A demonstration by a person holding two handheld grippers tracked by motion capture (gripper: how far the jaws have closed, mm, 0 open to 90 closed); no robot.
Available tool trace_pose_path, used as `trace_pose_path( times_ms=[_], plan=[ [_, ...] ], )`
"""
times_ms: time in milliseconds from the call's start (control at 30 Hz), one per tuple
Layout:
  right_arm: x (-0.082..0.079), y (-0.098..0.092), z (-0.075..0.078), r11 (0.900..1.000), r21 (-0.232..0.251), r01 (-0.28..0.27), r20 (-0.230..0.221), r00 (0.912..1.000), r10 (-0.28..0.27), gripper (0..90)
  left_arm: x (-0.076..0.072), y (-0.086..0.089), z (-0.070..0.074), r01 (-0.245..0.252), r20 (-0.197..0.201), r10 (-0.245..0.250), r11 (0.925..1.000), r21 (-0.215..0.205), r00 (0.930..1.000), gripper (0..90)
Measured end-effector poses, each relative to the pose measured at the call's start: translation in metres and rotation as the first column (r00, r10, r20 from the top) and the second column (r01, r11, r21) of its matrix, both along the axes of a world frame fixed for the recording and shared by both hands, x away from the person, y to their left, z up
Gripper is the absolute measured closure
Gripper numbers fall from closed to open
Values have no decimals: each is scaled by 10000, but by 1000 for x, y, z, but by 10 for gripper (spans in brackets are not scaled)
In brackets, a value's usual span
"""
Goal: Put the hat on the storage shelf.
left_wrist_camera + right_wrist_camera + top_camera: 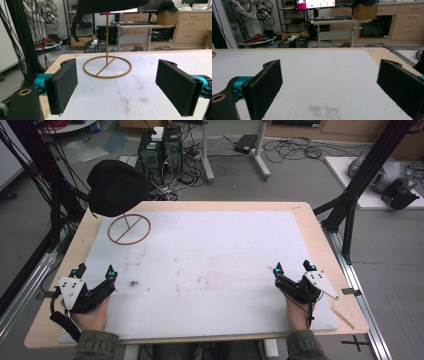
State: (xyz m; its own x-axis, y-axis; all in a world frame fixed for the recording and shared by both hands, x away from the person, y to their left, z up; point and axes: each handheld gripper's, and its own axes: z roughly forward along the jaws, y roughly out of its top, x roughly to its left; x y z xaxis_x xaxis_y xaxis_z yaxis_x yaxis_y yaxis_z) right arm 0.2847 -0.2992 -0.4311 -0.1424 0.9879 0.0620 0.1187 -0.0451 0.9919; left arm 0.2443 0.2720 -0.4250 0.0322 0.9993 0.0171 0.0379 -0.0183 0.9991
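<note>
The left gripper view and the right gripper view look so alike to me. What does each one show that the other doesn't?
The left gripper view alone shows the gold hat stand, ring base and thin pole, with the black hat perched on top, straight ahead between the open jaws of the left hand-held gripper. The right gripper view alone shows the table's bare wooden corner and a speckled stain, seen past the right hand-held gripper. Both share the white board, wide-open black jaws holding nothing, and the cluttered room behind.

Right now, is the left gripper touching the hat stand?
Apart. In the left gripper view, the open left gripper sits short of the hat stand, with bare white board between its jaws and the ring base.
</note>
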Motion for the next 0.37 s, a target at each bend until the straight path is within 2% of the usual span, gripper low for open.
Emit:
trace_pose_path(
  times_ms=[367],
  plan=[
    [0, -1, 0, 10000, 7, 25, -47, 10000, -25, 54, 1, 1, -1, -32, -9, 32, 10000, -58, 10000, 181]
  ],
)
